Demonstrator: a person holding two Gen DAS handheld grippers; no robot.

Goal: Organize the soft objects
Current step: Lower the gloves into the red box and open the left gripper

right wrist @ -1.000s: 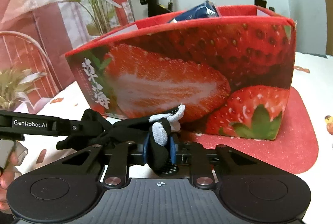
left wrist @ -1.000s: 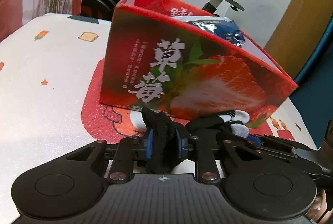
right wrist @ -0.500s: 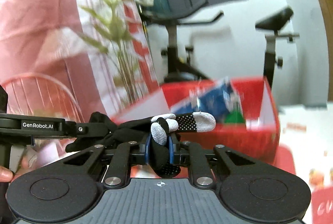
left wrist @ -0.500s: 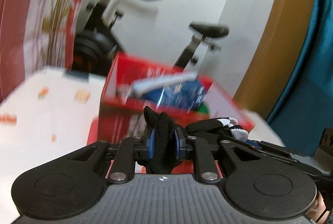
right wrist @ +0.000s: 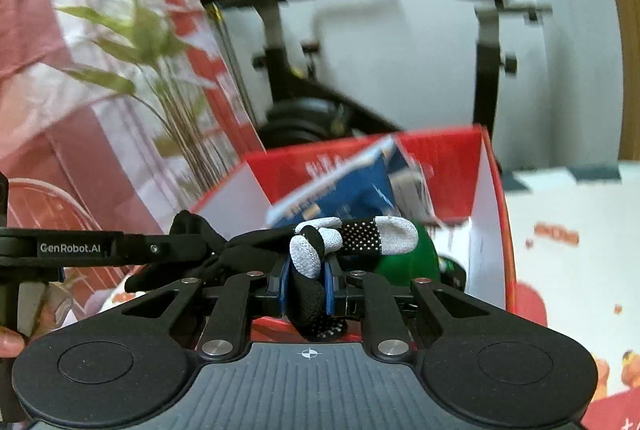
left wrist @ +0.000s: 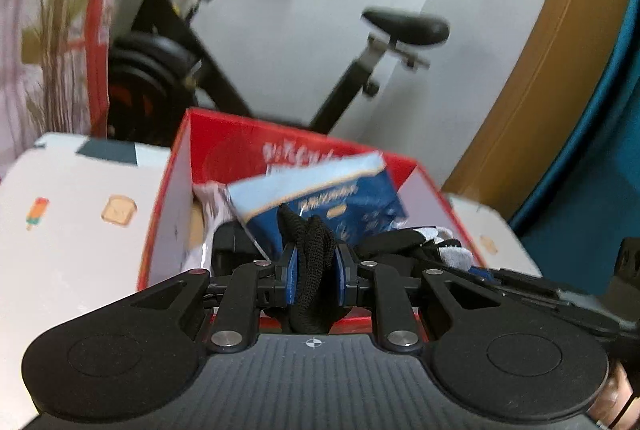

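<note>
Left wrist view is blurred; the left gripper is clamped on the cuff of a black glove, whose lower part the gripper body hides. Right gripper pinches the glove's fingers. The glove hangs over the red box, above its open top.

So the open red cardboard box sat on the white patterned tabletop, with a blue plastic packet leaning inside it. The black knit glove was stretched between the left gripper and right gripper, up over the box's near edge. A black exercise bike stood behind the table.
</note>
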